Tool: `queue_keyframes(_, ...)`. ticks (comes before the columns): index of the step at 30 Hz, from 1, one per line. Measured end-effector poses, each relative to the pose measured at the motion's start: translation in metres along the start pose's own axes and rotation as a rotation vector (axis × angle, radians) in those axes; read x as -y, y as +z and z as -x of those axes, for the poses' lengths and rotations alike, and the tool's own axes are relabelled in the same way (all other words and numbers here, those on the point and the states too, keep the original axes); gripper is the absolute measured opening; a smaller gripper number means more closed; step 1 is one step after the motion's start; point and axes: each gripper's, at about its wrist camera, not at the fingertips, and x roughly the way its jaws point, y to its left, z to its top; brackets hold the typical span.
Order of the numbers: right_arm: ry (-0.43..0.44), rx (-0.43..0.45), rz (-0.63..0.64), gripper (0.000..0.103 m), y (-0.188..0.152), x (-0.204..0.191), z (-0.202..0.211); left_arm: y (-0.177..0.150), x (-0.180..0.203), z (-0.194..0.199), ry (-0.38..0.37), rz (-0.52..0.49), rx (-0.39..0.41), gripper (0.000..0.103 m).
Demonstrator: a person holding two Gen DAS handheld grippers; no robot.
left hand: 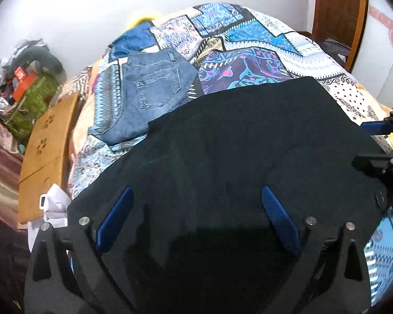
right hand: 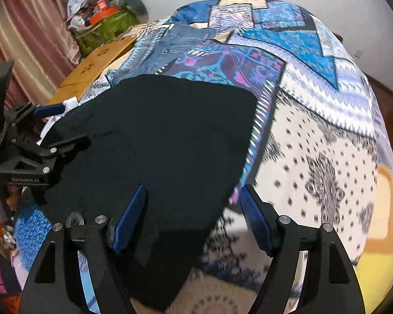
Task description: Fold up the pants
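Observation:
Black pants [left hand: 235, 141] lie spread flat on the patterned bedspread [left hand: 249, 39]; they also fill the left middle of the right wrist view [right hand: 165, 136]. My left gripper [left hand: 196, 196] is open above the pants near their left side, its blue pads [left hand: 115, 217] wide apart and empty. My right gripper [right hand: 192, 196] is open over the pants' right edge, one pad over black cloth, the other over the bedspread [right hand: 314, 144]. Each gripper shows at the other view's edge: the right gripper [left hand: 380, 141] and the left gripper [right hand: 42, 136].
Folded blue jeans [left hand: 149, 91] lie on the bed beyond the black pants, also in the right wrist view [right hand: 165, 49]. A wooden bed table [left hand: 47, 146] and a pile of clutter [left hand: 26, 86] stand at the left. White cloth [left hand: 55, 204] lies by the bed's left edge.

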Motion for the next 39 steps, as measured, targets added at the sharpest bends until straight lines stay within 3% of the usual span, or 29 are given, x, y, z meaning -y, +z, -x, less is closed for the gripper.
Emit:
queue_keyframes(7, -0.025, -0.003, -0.017, 0.073, -0.015, -0.002, 0.019, -0.021, -0.008, 0.019, 0.024, 0.026, 0.028, 0.099)
queue_keyframes(13, -0.037, 0.047, 0.004, 0.073, -0.001, -0.020, 0.039, -0.035, -0.029, 0.041, 0.023, 0.104, 0.047, 0.099)
queue_keyframes(18, -0.009, 0.138, 0.076, 0.073, 0.020, -0.057, 0.055, -0.047, -0.062, 0.066, 0.057, 0.210, 0.079, 0.099)
queue_keyframes(21, 0.013, 0.168, 0.108, 0.073, 0.031, -0.078, 0.052, -0.059, -0.093, 0.075, 0.022, 0.318, 0.087, 0.099)
queue_keyframes(27, 0.034, 0.094, 0.155, 0.073, 0.040, -0.115, 0.002, -0.103, -0.144, 0.065, -0.007, 0.496, 0.010, 0.099)
queue_keyframes(31, 0.010, 0.006, 0.169, 0.073, 0.031, -0.117, -0.031, -0.134, -0.161, 0.057, -0.071, 0.594, -0.056, 0.099)
queue_keyframes(34, -0.004, 0.013, 0.182, 0.075, 0.024, -0.116, -0.034, -0.150, -0.169, 0.052, -0.142, 0.668, -0.089, 0.099)
queue_keyframes(39, 0.000, 0.007, 0.190, 0.075, 0.023, -0.118, -0.033, -0.174, -0.178, 0.032, -0.391, 0.868, -0.145, 0.099)
